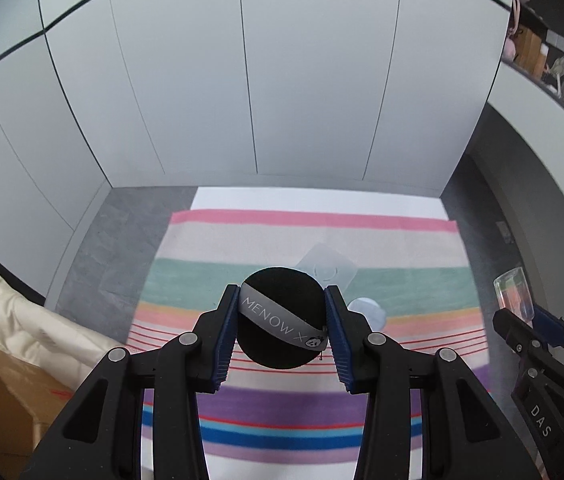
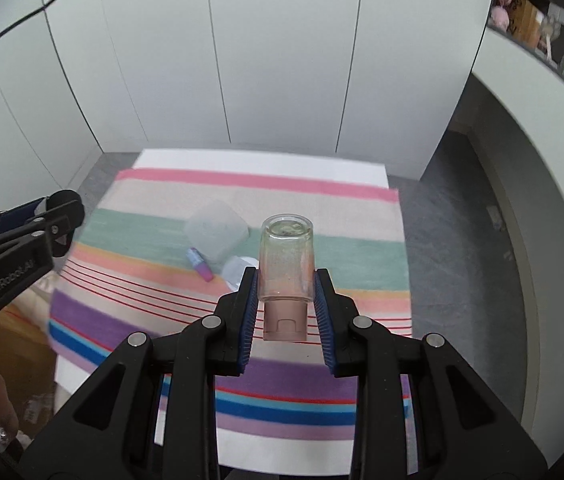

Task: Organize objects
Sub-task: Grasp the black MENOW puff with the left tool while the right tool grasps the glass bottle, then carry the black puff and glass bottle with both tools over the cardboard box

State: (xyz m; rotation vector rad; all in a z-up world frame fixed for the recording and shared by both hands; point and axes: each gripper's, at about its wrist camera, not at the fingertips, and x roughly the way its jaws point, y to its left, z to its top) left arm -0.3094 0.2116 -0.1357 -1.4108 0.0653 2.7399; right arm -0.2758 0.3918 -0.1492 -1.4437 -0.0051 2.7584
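Note:
My left gripper [image 1: 282, 322] is shut on a black round powder puff [image 1: 277, 312] with a grey band that reads MENOW X, held above the striped cloth [image 1: 265, 404]. My right gripper [image 2: 286, 300] is shut on a clear bottle with a pink cap [image 2: 286, 276], cap end toward the camera, also well above the cloth. That bottle [image 1: 512, 294] and the right gripper show at the right edge of the left wrist view. On the cloth lie a translucent square box [image 2: 215, 232], a small pink and blue tube [image 2: 200, 265] and a white round lid [image 2: 237, 270].
The striped cloth [image 2: 185, 320] covers a white table that stands against white cabinet doors [image 2: 282, 60]. A cream fabric heap [image 1: 9, 320] and a cardboard box [image 1: 5, 404] sit at the left. Shelves with items [image 1: 554, 60] run along the upper right. Grey floor [image 2: 442, 240] borders the table.

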